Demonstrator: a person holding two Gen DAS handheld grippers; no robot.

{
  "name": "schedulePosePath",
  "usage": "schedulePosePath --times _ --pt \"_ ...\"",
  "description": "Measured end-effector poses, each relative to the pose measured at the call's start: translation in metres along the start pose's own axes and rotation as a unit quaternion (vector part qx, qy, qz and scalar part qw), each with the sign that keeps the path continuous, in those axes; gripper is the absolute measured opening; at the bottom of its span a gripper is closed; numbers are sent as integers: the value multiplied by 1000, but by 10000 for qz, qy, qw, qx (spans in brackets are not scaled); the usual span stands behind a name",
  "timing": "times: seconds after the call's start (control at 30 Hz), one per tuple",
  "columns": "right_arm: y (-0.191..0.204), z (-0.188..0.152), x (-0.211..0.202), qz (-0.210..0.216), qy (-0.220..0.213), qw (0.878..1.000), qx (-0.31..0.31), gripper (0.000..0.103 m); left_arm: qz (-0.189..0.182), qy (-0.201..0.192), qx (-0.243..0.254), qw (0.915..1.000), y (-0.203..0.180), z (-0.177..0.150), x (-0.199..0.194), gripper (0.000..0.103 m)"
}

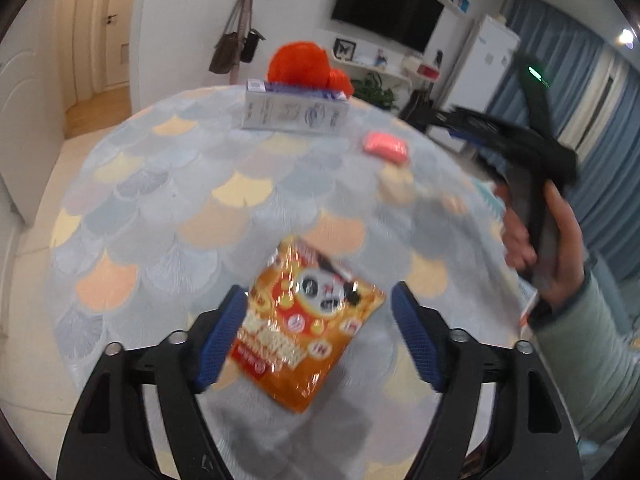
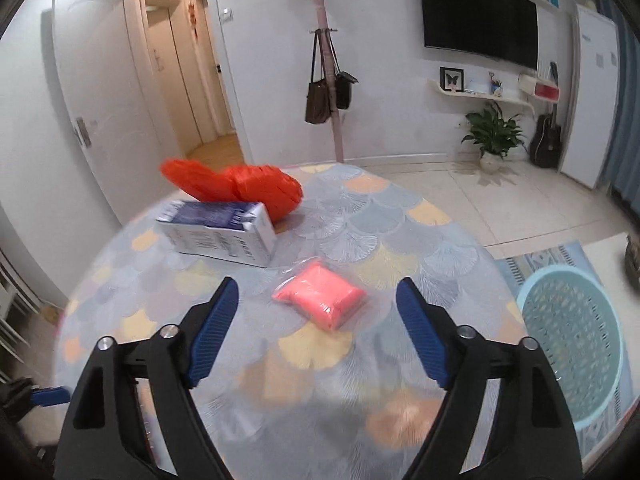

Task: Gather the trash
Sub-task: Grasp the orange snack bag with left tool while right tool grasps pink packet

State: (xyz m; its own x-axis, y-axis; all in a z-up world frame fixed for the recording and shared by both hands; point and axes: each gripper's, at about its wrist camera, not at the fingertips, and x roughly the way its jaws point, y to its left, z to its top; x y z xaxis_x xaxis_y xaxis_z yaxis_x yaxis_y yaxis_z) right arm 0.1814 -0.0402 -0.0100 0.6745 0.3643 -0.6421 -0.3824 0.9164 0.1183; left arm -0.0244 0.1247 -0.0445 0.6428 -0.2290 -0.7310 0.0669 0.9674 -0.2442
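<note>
Trash lies scattered over a round surface (image 2: 400,216) covered in a scallop-patterned cloth, and both pairs of tongs hang above it with nothing in them. The left tongs (image 1: 316,332) stand wide, straddling an orange snack packet (image 1: 308,328) that lies flat near the surface's near edge; the left blue pad seems to overlap the packet's side, though blur makes it hard to say whether it touches, and the other pad is clearly apart from it. That straddle looks like a line-up for a pinch across the packet's width. The right tongs (image 2: 316,332) are likewise wide and aimed at a pink wrapped packet (image 2: 320,300) towards the middle of the surface, which sits beyond the tips, not between them. Seen from the left wrist, the right hand (image 1: 548,252) grips its black handle over the surface's right edge.

Towards the far edge stands a white and blue carton (image 2: 218,236) on its long side, with a crumpled red-orange bag (image 2: 244,188) just behind it. A pale blue basket (image 2: 572,352) waits on the floor off the surface's right edge, probably placed there so that collected pieces can be dropped over the side. Judged from how things lie, no piece has yet been picked up.
</note>
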Motion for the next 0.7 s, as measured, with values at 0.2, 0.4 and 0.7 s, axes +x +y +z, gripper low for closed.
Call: schedulePosePath --times 0.2,0.4,0.7 --pt "-9 0 35 80 461 9989 63 84 486 305 444 9974 -2 -25 12 78" --pt "-9 4 50 358 612 9972 -252 85 670 497 882 9926 -13 -36 22 78" --pt "12 -8 60 423 760 9916 -959 84 958 414 996 9895 -8 -29 27 52"
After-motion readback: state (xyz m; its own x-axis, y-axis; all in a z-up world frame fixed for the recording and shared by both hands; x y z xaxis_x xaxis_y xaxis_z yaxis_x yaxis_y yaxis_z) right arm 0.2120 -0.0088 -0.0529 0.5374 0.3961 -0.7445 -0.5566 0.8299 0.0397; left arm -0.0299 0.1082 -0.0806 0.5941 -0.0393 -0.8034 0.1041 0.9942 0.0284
